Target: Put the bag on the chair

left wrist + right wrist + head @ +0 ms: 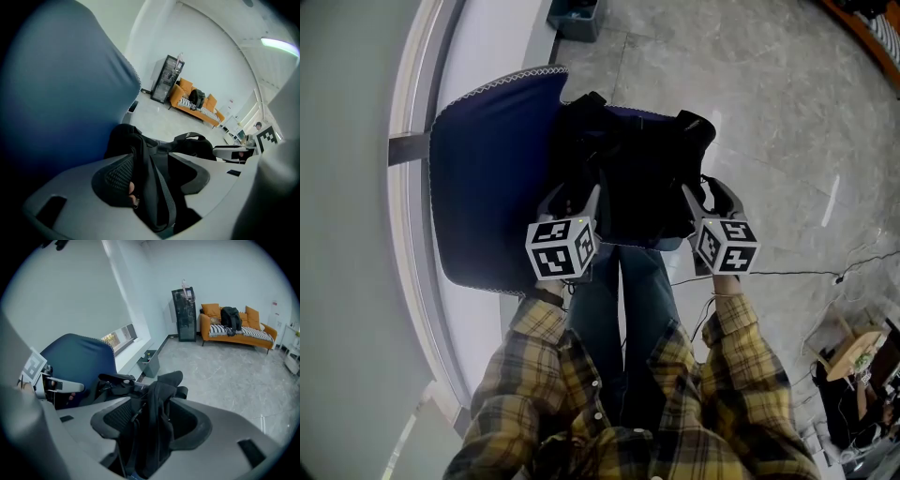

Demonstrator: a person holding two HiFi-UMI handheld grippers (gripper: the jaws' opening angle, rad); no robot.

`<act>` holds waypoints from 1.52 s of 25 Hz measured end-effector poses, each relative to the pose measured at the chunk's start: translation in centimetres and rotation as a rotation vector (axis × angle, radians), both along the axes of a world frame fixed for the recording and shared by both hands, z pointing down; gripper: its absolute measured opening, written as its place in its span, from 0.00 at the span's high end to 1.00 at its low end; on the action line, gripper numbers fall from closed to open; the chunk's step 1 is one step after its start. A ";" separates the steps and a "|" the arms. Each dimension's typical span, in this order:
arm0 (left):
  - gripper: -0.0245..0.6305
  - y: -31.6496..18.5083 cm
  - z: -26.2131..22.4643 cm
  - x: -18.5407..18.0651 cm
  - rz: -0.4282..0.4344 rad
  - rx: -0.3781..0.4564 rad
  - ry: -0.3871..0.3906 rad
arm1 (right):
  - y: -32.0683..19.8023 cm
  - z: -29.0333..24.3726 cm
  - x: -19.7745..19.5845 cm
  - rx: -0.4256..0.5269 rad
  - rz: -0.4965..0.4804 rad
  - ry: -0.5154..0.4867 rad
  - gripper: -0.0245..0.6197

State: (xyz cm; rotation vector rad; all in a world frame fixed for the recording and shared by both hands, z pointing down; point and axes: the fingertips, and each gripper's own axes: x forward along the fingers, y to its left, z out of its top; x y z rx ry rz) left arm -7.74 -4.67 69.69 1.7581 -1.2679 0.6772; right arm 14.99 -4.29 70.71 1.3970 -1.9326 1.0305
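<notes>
The soft black fabric backpack [637,173] is sagging on the blue padded chair [487,178], probably light; the left gripper [576,200] and right gripper [706,199] are gaping loosely around its limp straps [164,197], likely the best holds

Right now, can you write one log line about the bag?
bag: resting on chair | left tool: open, bag fabric between jaws | right tool: open, bag fabric between jaws

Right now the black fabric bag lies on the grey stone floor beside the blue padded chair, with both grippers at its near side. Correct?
No. The head view shows the black fabric bag lying on the seat of the blue padded chair, not on the grey stone floor beside it. The left gripper and right gripper are at its near side.
</notes>
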 end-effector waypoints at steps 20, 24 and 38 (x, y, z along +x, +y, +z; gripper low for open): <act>0.62 -2.2 -9.2 -0.3 -0.039 0.132 0.110 | -2.3 -11.6 -2.1 0.209 0.065 -0.127 0.59; 0.64 -2.8 -13.5 0.3 -0.008 0.183 0.155 | -2.8 -15.7 -2.8 0.255 0.049 -0.149 0.59; 0.74 -6.0 -29.2 2.2 0.161 0.475 0.181 | -4.5 -30.2 -5.4 0.453 -0.060 -0.239 0.66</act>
